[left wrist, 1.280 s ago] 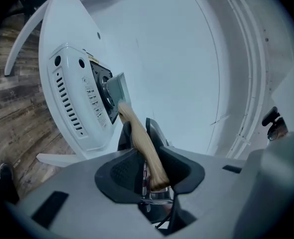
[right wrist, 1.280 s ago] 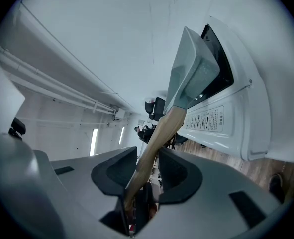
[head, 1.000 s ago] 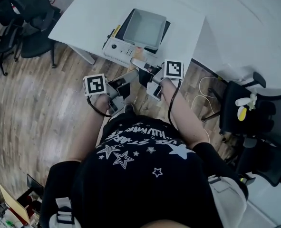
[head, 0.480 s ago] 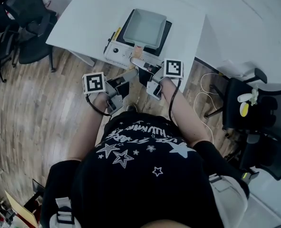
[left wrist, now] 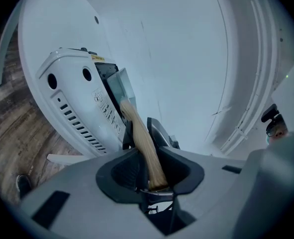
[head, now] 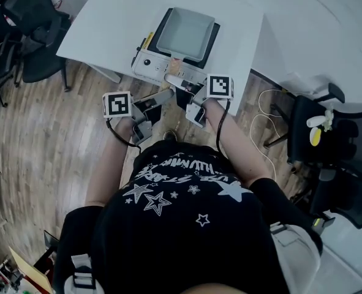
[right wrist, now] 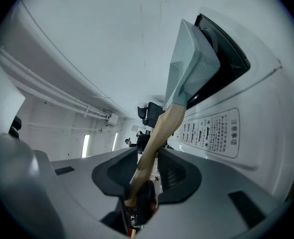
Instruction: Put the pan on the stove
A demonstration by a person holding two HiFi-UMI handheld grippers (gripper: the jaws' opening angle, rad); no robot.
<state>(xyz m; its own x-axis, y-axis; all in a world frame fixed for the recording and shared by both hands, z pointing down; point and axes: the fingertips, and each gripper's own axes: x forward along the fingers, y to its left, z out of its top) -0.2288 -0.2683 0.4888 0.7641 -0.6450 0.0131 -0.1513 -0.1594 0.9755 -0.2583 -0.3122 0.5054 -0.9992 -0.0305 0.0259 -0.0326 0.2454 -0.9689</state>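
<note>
Closing on the wooden handle point(left wrist: 143, 142) from both sides: left gripper point(left wrist: 142, 128) and right gripper point(right wrist: 147, 148) each have their fingers narrow, pads against the handle, which runs between them. Grey square pan point(head: 185, 34) sits flat on the black top of the white stove point(head: 151, 62), handle pointing toward the person. Stove is on the white surface point(head: 107, 23) near its front edge.
</note>
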